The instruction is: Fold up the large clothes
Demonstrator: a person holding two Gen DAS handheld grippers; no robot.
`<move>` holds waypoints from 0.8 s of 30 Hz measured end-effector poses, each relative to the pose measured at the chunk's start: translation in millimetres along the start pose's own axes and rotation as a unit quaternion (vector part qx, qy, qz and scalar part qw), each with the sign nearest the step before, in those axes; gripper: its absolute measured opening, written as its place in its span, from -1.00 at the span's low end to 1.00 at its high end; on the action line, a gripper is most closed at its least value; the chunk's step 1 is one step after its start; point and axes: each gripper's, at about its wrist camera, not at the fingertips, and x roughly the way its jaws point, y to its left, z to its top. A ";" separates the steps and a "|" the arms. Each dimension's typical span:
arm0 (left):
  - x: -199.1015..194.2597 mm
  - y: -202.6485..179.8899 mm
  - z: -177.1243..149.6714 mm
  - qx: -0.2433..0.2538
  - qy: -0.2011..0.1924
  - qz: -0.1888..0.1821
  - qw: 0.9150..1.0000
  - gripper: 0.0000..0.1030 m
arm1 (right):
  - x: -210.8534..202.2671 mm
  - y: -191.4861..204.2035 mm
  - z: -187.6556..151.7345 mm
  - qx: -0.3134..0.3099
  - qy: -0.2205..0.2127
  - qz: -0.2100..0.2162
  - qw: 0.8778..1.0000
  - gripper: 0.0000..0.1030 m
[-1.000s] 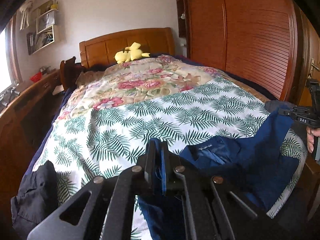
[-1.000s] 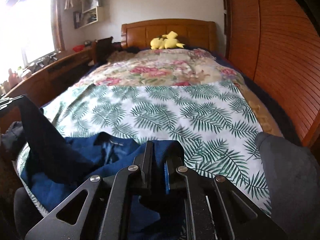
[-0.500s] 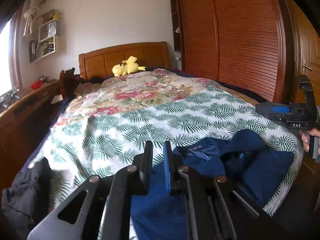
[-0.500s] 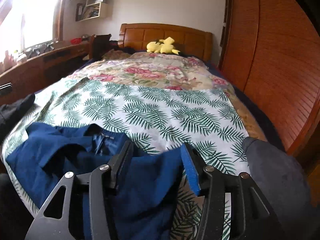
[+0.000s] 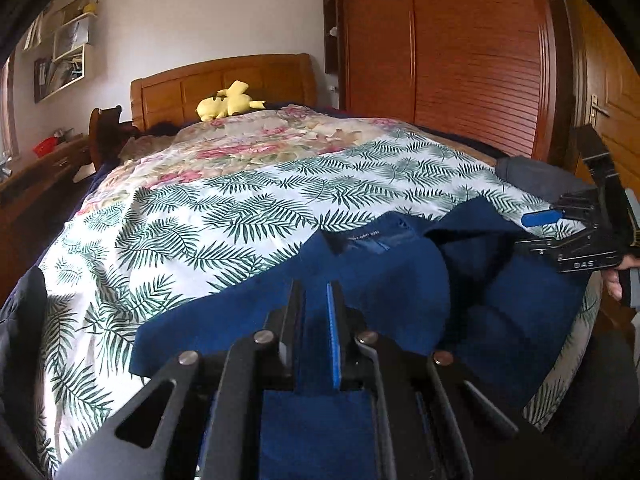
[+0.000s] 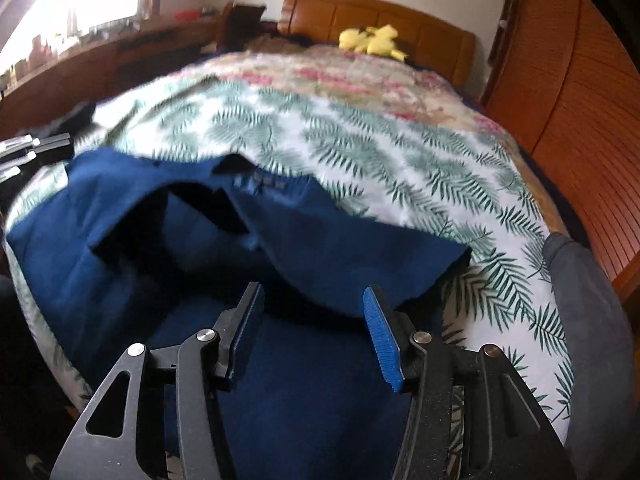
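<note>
A bedroom is shown, with a bed [image 5: 248, 200] covered by a palm-leaf sheet and, farther back, a floral quilt [image 5: 248, 140]. A wooden headboard [image 5: 224, 80] stands at the far end, and a yellow plush toy [image 5: 228, 104] lies just in front of it. A tall wooden wardrobe [image 5: 460, 52] fills the right side, and a wooden desk [image 6: 80, 64] runs along the left under a bright window.

A dark blue garment [image 5: 384, 272] is spread, loosely rumpled, on the near end of the bed, its collar and label turned toward the headboard. A dark cloth [image 5: 20, 328] is heaped at the near left edge of the bed, and a grey one [image 6: 584, 300] at the near right edge.

The left gripper [image 5: 316, 320] is seen almost closed, with blue fabric of the garment pinched between its jaws. The right gripper [image 6: 312, 328] is held over the garment's near right part with its jaws apart; nothing is pressed between them, and the fabric lies beneath. In the left wrist view, the right gripper appears at the far right edge, with part of a hand [image 5: 614, 284] on its grip.
</note>
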 end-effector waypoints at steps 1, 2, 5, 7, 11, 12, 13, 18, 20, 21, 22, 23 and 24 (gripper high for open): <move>1.1 -0.7 -2.4 0.001 0.004 -0.004 1.000 -0.85 | 5.0 3.2 -0.9 -0.010 0.009 -0.012 1.000 0.02; 1.3 -0.7 -3.9 0.001 0.005 -0.011 1.000 -0.85 | 10.6 5.1 -1.7 -0.020 0.019 -0.023 0.999 0.02; 0.0 1.7 -7.0 -0.004 0.008 -0.021 1.000 -0.85 | 23.6 2.6 -1.5 -0.036 0.038 -0.056 0.997 -0.35; -1.0 2.9 -8.3 -0.004 0.008 -0.025 1.000 -0.85 | 26.8 -3.5 3.9 -0.032 0.042 -0.054 0.997 -0.85; -4.0 6.7 -10.1 -0.011 0.005 -0.032 0.999 -0.85 | 30.3 -7.8 28.2 -0.040 0.026 -0.056 0.997 -0.97; -4.1 8.5 -10.3 -0.013 0.005 -0.033 0.999 -0.85 | 31.1 -8.1 35.0 -0.039 0.021 -0.058 0.997 -0.97; -4.9 10.8 -10.2 -0.016 0.004 -0.031 0.999 -0.85 | 32.4 -8.6 44.7 -0.038 0.014 -0.060 0.997 -0.98; -9.7 20.6 -10.6 -0.029 -0.001 -0.025 0.999 -0.85 | 41.6 -2.0 95.3 -0.040 -0.021 -0.052 0.998 -0.98; -12.0 24.3 -11.3 -0.031 -0.002 -0.022 0.999 -0.85 | 46.8 2.2 113.2 -0.036 -0.031 -0.049 0.998 -0.98; -13.1 26.6 -11.7 -0.032 -0.003 -0.019 0.999 -0.85 | 48.5 3.0 118.9 -0.033 -0.035 -0.047 0.998 -0.98; -13.8 29.8 -12.0 -0.034 -0.003 -0.017 0.999 -0.85 | 50.2 4.8 125.7 -0.030 -0.039 -0.045 0.998 -0.98; -14.9 31.8 -12.3 -0.036 -0.004 -0.015 0.999 -0.85 | 51.3 5.9 130.9 -0.027 -0.042 -0.044 0.998 -0.98; -16.1 34.5 -12.8 -0.039 -0.004 -0.014 0.999 -0.85 | 51.5 7.3 135.3 -0.021 -0.044 -0.044 0.998 -0.98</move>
